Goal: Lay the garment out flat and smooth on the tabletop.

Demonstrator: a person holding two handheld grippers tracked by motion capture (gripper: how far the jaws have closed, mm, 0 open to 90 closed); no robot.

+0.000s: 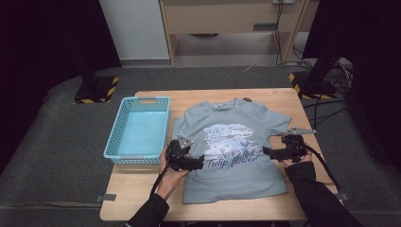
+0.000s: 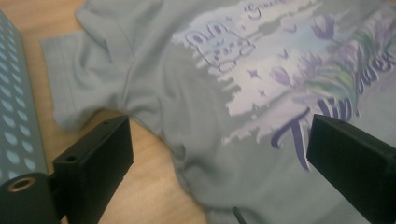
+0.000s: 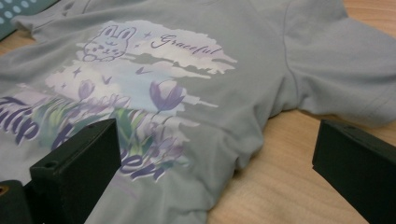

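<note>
Grey T-shirt (image 1: 231, 156) lies flat, front up, spread across the middle of the wooden desk (image 1: 137, 189), neck toward the far edge, hem toward the person. Print on the chest: a rabbit, purple tulips, the words "Graceful" and "Tulip flower". Both short sleeves lie out to the sides; the cloth puckers a little at each armpit.

Left gripper (image 1: 201, 163) sits over the shirt's left side seam, at about the level of the print's lower edge. Left gripper view: jaws stand wide apart, nothing between them, the armpit fold and a strip of bare desk below.

Right gripper (image 1: 265, 151) sits at the shirt's right side, just under the right sleeve. Right gripper view: jaws likewise wide apart and empty, the shirt's side edge and bare wood between them. Whether either gripper touches the cloth cannot be told.

Light blue perforated basket (image 1: 113, 142) stands on the desk's left part, just beside the left sleeve, with nothing visible in it.
</note>
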